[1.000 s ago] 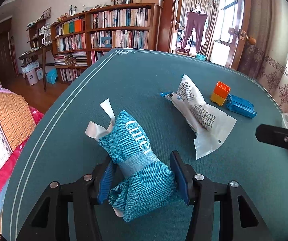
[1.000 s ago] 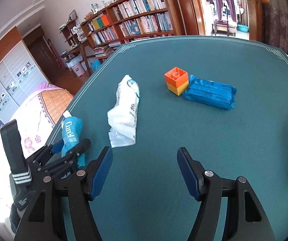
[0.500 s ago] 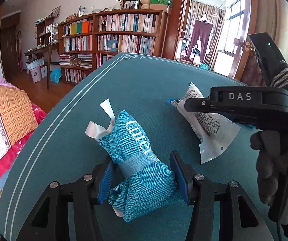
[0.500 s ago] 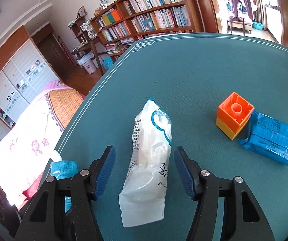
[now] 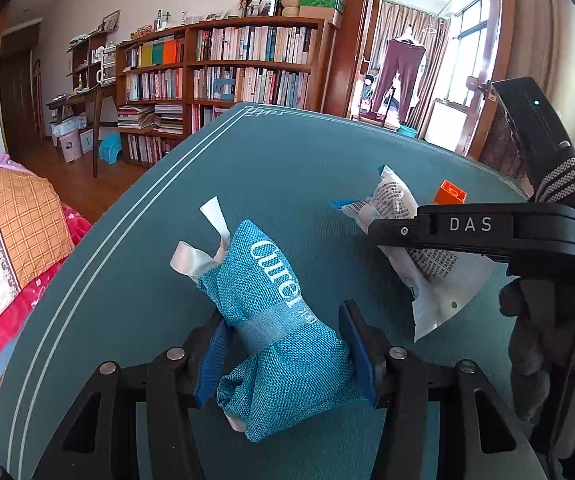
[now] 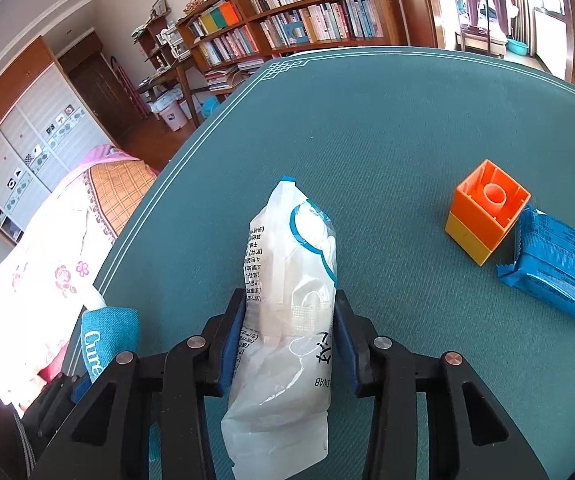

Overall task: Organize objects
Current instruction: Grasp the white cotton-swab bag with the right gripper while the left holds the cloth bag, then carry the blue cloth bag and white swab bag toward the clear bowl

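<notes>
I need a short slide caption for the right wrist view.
Right gripper closes on a white swab bag on the green table; orange-yellow block lies nearby.

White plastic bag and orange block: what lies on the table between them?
Nothing; in the right wrist view only bare green table separates the white plastic bag from the orange block.

Bright daylight comes from the window (image 5: 471, 76). The bed (image 6: 47, 264) is overexposed. Fisheye bends edges; corners are dark.
</notes>
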`<state>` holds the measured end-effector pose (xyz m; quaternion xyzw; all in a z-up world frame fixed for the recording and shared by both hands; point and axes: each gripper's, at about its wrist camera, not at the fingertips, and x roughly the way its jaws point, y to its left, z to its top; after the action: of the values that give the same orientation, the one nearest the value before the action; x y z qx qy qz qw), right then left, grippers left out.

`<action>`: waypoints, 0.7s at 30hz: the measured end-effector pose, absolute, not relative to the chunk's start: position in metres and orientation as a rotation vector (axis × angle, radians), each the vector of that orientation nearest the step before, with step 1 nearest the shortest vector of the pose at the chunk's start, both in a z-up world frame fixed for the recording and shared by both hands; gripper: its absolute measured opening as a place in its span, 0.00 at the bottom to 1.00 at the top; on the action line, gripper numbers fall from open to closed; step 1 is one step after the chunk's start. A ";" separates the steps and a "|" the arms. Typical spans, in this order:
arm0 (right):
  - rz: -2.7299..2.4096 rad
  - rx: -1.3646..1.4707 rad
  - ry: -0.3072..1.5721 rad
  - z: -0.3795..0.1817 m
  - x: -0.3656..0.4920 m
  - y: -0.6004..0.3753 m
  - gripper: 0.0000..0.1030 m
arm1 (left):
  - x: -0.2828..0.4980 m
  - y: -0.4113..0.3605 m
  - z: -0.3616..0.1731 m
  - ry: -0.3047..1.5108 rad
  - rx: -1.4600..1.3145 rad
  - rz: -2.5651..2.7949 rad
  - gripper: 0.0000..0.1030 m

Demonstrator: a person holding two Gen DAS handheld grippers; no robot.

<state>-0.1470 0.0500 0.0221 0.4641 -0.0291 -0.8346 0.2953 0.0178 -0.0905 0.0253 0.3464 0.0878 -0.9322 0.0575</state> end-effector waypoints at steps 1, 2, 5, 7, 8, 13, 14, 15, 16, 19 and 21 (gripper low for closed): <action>-2.222 1.231 -0.082 0.023 -0.144 0.052 0.41 | 0.018 -0.090 0.025 0.264 1.051 -2.826 0.55; -2.225 1.228 -0.086 0.025 -0.139 0.056 0.41 | 0.018 -0.091 0.025 0.263 1.053 -2.826 0.55; -2.235 1.226 -0.095 0.028 -0.130 0.066 0.41 | 0.017 -0.090 0.024 0.259 1.061 -2.825 0.55; -2.246 1.229 -0.094 0.031 -0.123 0.075 0.41 | 0.017 -0.090 0.024 0.246 1.063 -2.823 0.55; -2.251 1.231 -0.098 0.032 -0.120 0.081 0.41 | 0.017 -0.089 0.024 0.238 1.066 -2.823 0.55; -2.268 1.235 -0.124 0.039 -0.105 0.111 0.41 | 0.017 -0.080 0.024 0.219 1.116 -2.819 0.55; -2.272 1.237 -0.129 0.040 -0.103 0.117 0.41 | 0.016 -0.077 0.026 0.209 1.122 -2.820 0.55; -2.273 1.238 -0.137 0.041 -0.102 0.124 0.41 | 0.017 -0.073 0.027 0.196 1.122 -2.825 0.55; -2.277 1.240 -0.148 0.042 -0.100 0.131 0.41 | 0.017 -0.069 0.028 0.183 1.122 -2.831 0.55; -2.285 1.239 -0.189 0.046 -0.095 0.150 0.41 | 0.017 -0.056 0.035 0.158 1.125 -2.857 0.55; -2.304 1.227 -0.202 0.051 -0.091 0.164 0.41 | 0.017 -0.044 0.040 0.134 1.122 -2.876 0.55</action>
<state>-0.0911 0.1639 0.0511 0.4529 -0.0747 -0.8499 0.2588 0.0172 -0.0441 0.0401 0.3628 0.0435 -0.9305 0.0257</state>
